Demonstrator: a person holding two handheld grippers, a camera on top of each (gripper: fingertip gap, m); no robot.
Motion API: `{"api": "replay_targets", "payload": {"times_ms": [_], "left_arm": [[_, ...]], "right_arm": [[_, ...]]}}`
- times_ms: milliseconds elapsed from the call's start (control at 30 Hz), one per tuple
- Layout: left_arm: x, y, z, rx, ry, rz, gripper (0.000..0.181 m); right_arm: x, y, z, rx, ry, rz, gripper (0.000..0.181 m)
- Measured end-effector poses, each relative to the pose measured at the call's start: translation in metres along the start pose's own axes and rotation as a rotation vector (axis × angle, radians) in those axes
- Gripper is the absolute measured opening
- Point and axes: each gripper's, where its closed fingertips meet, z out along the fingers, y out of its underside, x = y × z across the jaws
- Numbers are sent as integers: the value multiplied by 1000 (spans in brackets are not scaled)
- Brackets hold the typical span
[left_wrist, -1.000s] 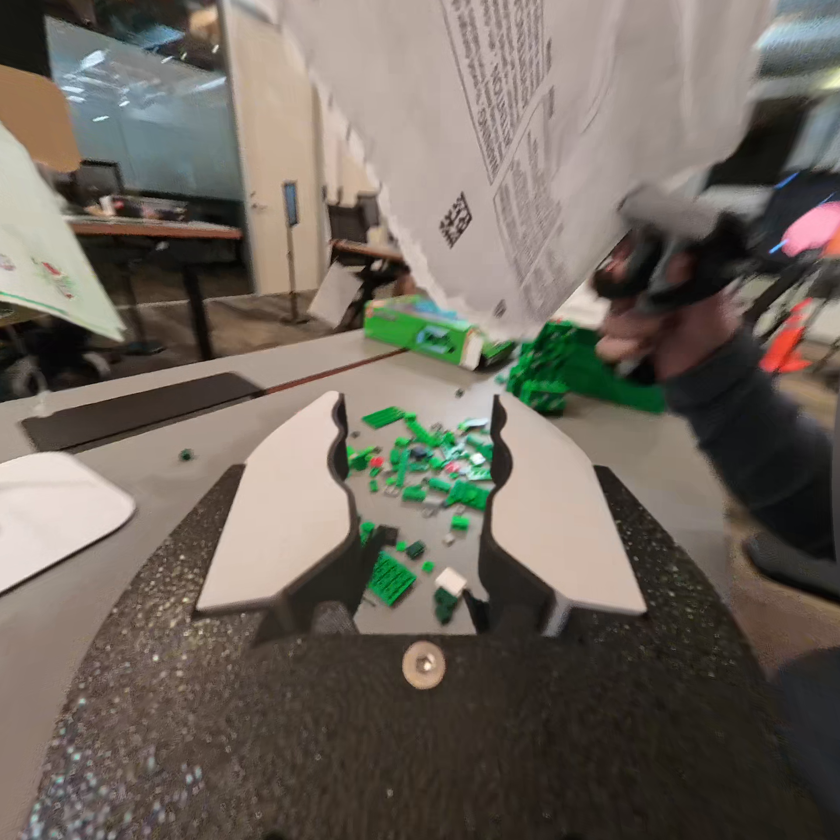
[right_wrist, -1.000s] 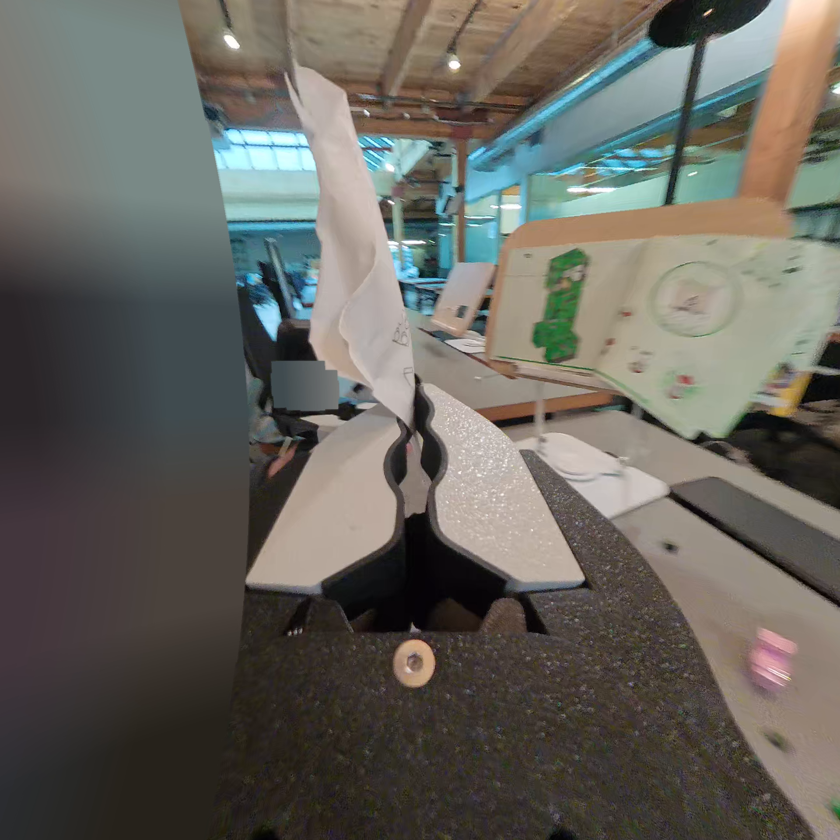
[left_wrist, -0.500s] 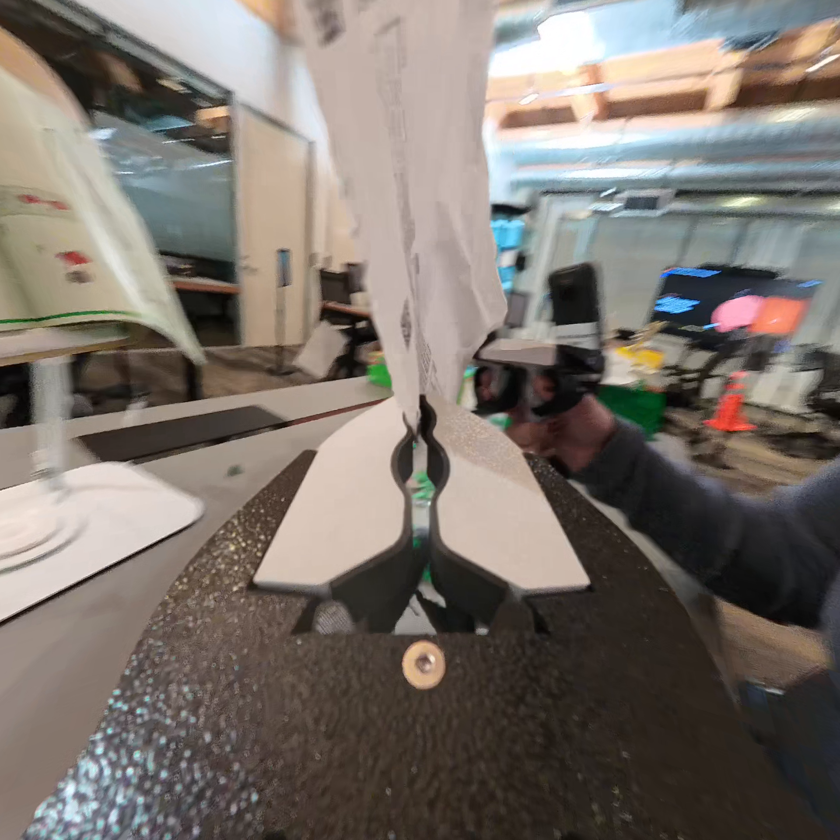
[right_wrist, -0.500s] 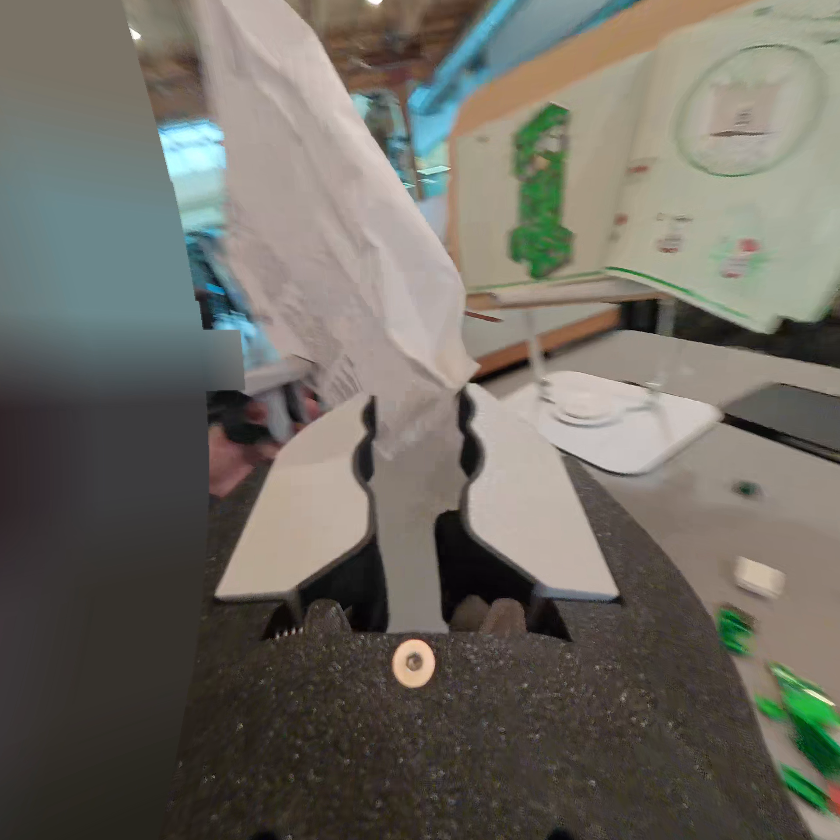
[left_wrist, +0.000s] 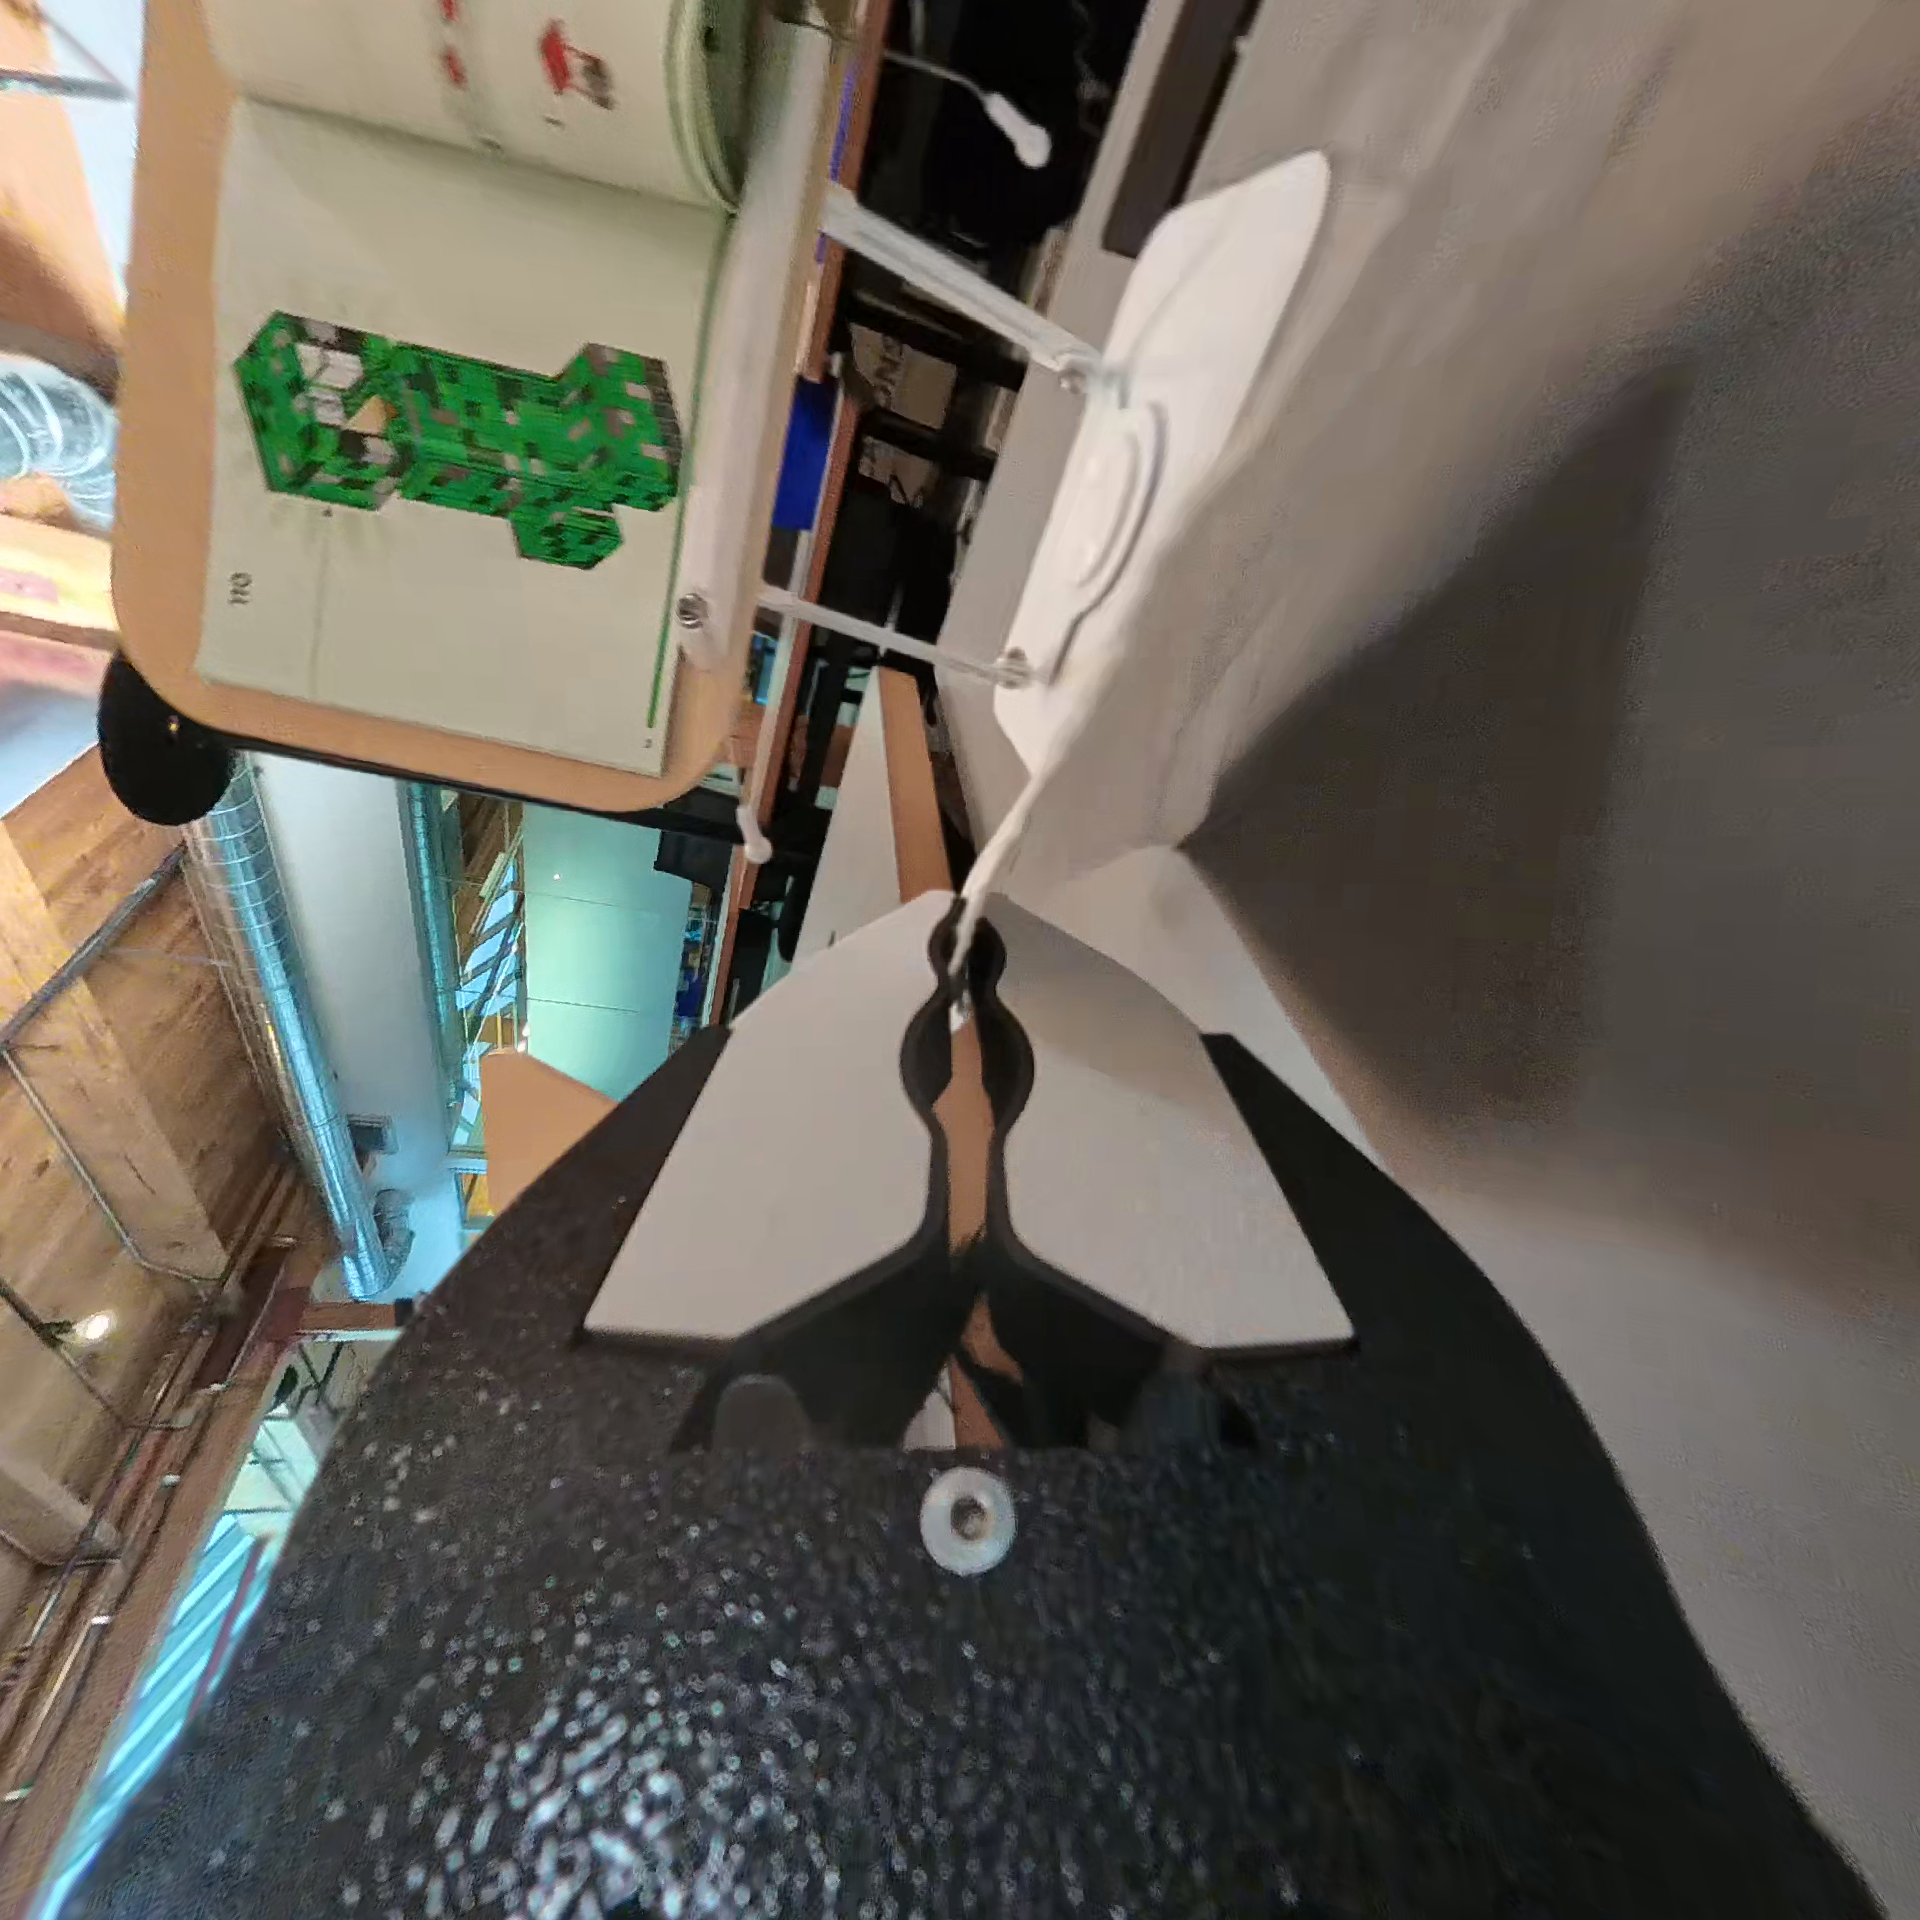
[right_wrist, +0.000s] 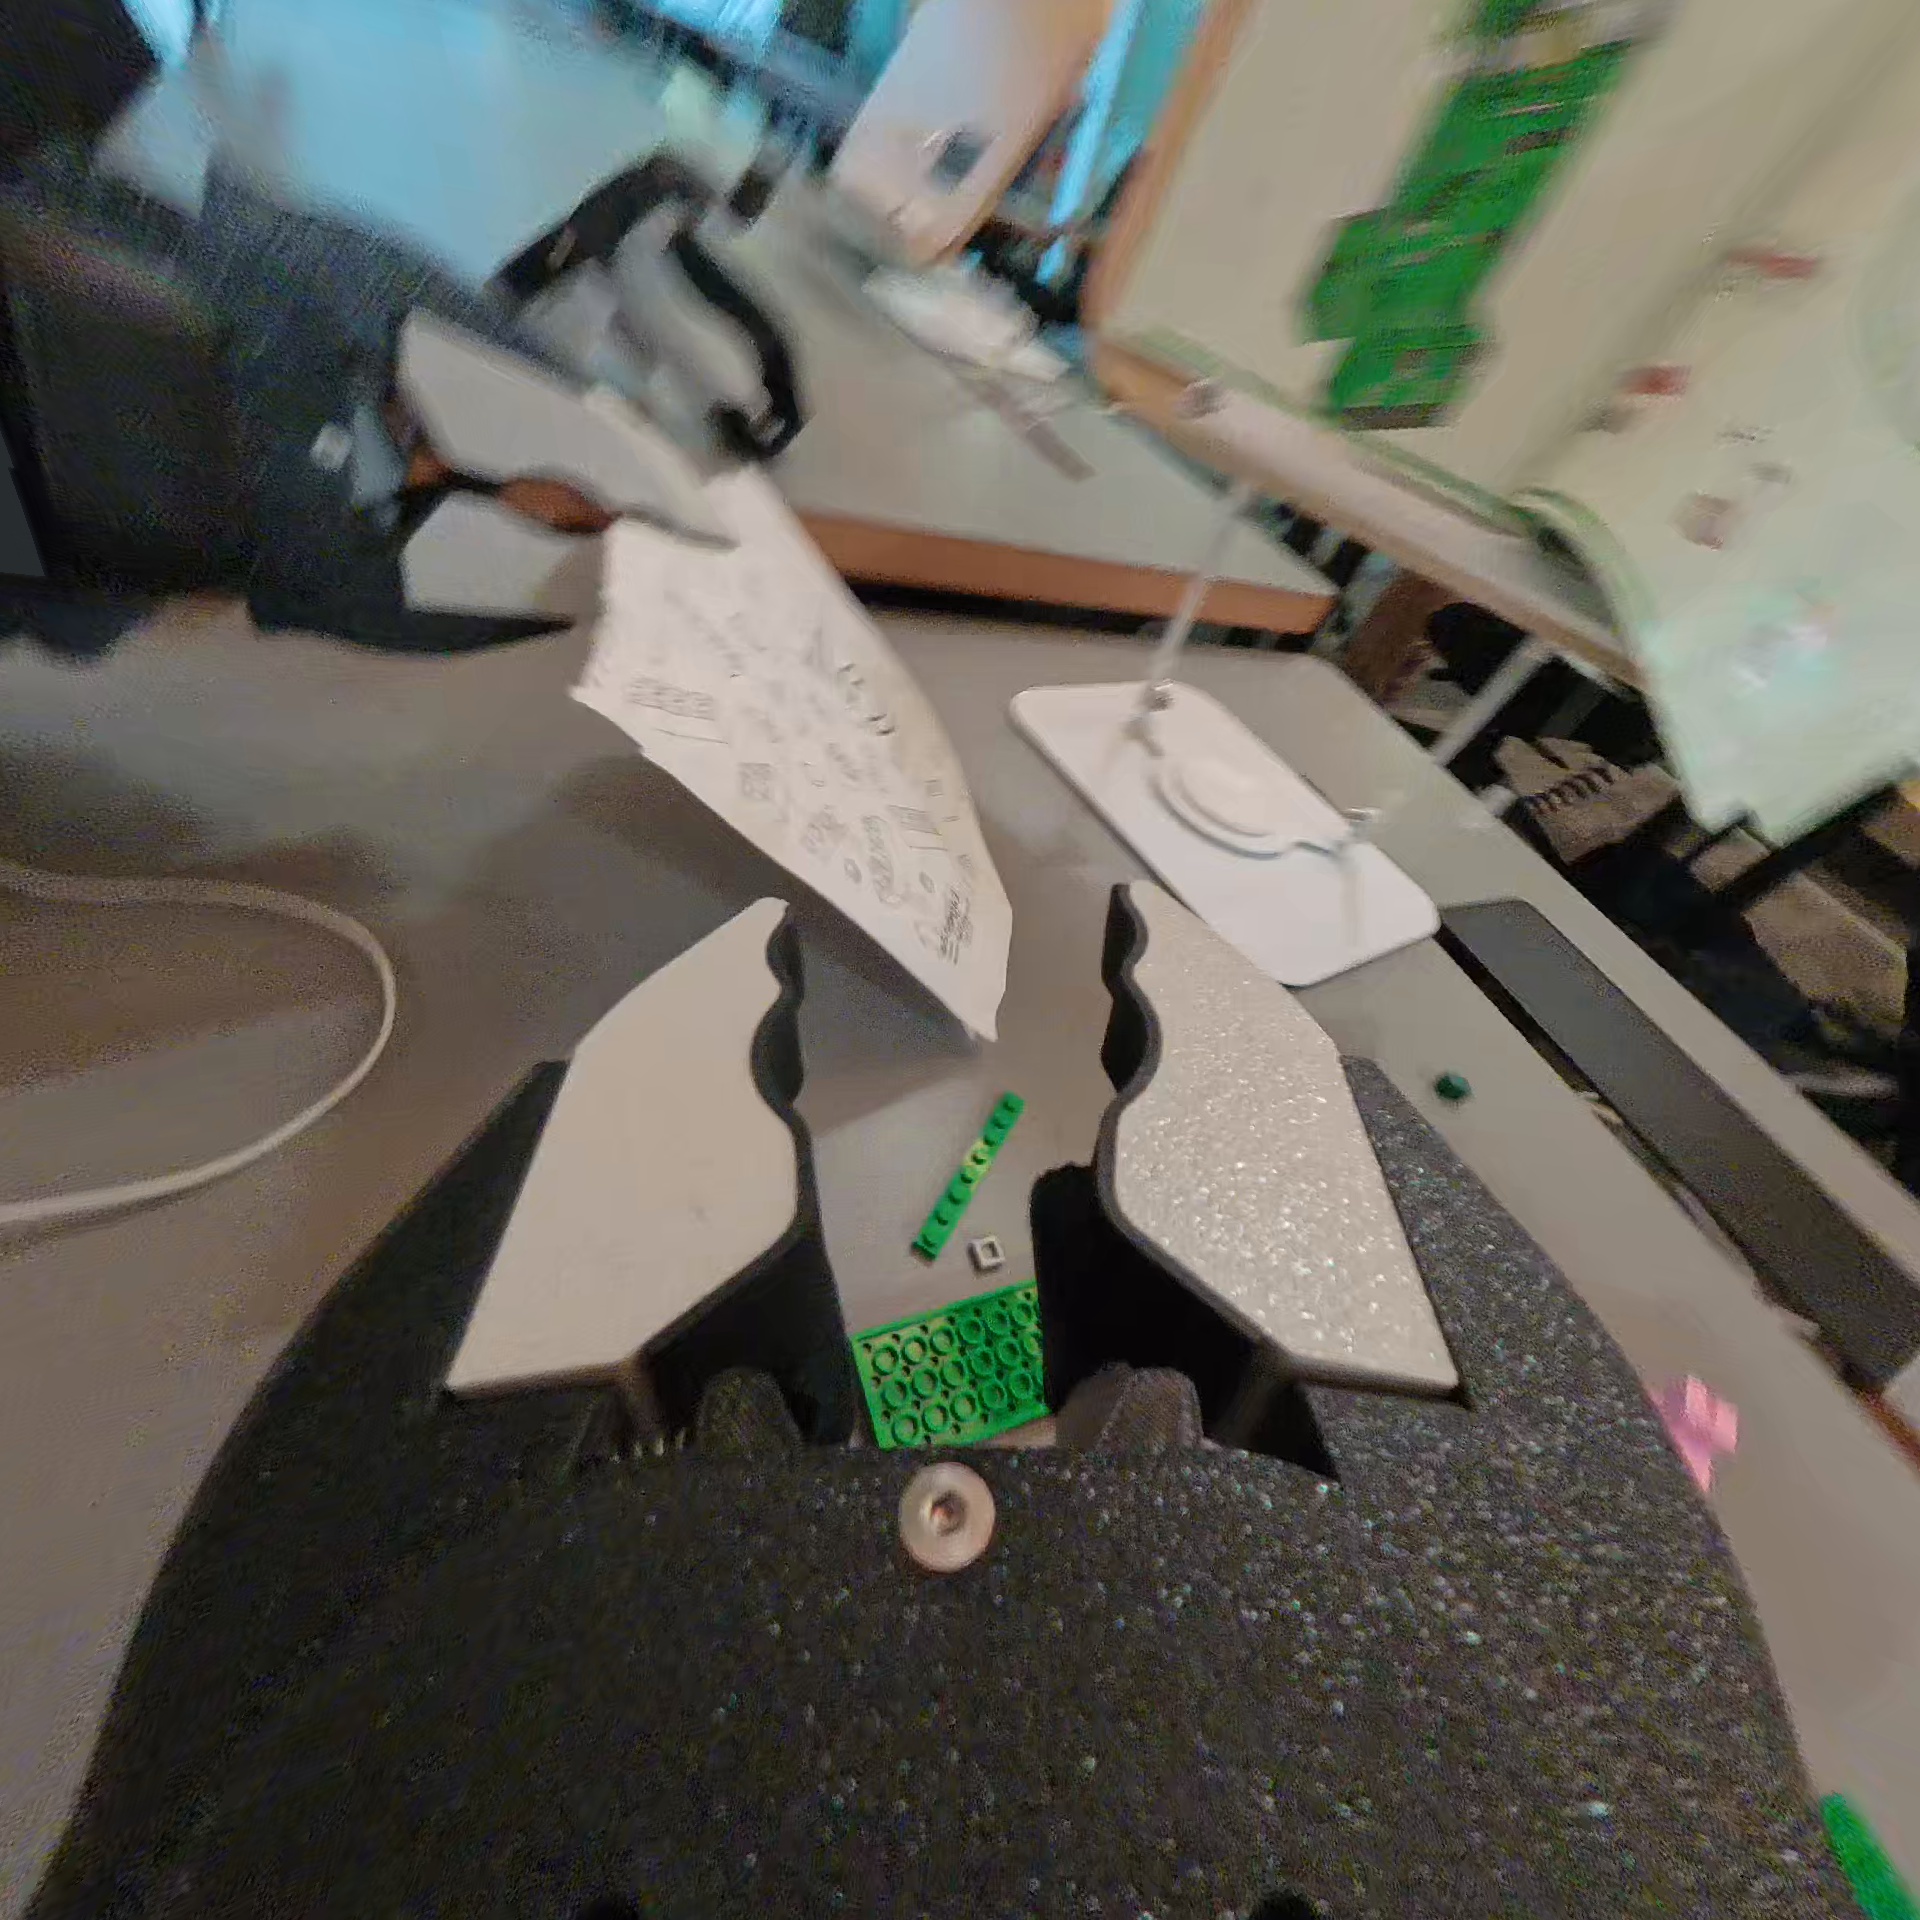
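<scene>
My left gripper (left_wrist: 961, 940) is shut on the edge of a crumpled white printed paper bag (left_wrist: 1091, 821); this view is rolled sideways. The right wrist view shows that gripper (right_wrist: 644, 416) at upper left, holding the bag (right_wrist: 810, 769) hanging above the grey table (right_wrist: 468, 831). My right gripper (right_wrist: 951, 925) is open and empty, low over the table, with the bag's lower corner just beyond its fingertips. Between its fingers lie a long green strip brick (right_wrist: 971, 1174), a small grey piece (right_wrist: 984, 1252) and a green studded plate (right_wrist: 956, 1361).
An open instruction booklet (right_wrist: 1558, 260) rests on a stand with a white base (right_wrist: 1226, 821), at the right; it also shows in the left wrist view (left_wrist: 447, 416). A black mat (right_wrist: 1662, 1091), a pink piece (right_wrist: 1699, 1423), a green stud (right_wrist: 1451, 1087) and a white cable (right_wrist: 312, 1091) lie on the table. There is about 20 cm between the tips of the two grippers.
My right gripper let go of the paper bag, opened and dropped toward the bricks. My left gripper closed on the bag, carried it off to the left and rolled sideways.
</scene>
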Motion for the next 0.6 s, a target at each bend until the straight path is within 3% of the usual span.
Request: {"api": "replay_targets", "payload": {"times_ms": [133,233,300,367,433,533,600], "left_arm": [[9,-9,-7,-30,36,-1,0],[7,-12,-11,-58,50,-13,0],[7,-13,-14,-64,76,-25,0],[11,-18,-18,-43,122,-48,0],[14,-21,-23,-5,173,-102,3],[2,-26,-34,97,223,-280,61],[-8,-31,-44,187,296,-389,73]], "right_arm": [[-36,10,42,-182,-48,-432,63],[-67,4,56,-162,-150,-545,62],[-66,-2,63,-144,-107,-589,47],[-50,-8,70,-128,-1,-659,0],[-41,-9,72,-120,-5,-631,0],[-32,-15,66,-83,-99,-470,1],[-29,-19,61,-59,-190,-392,1]]}}
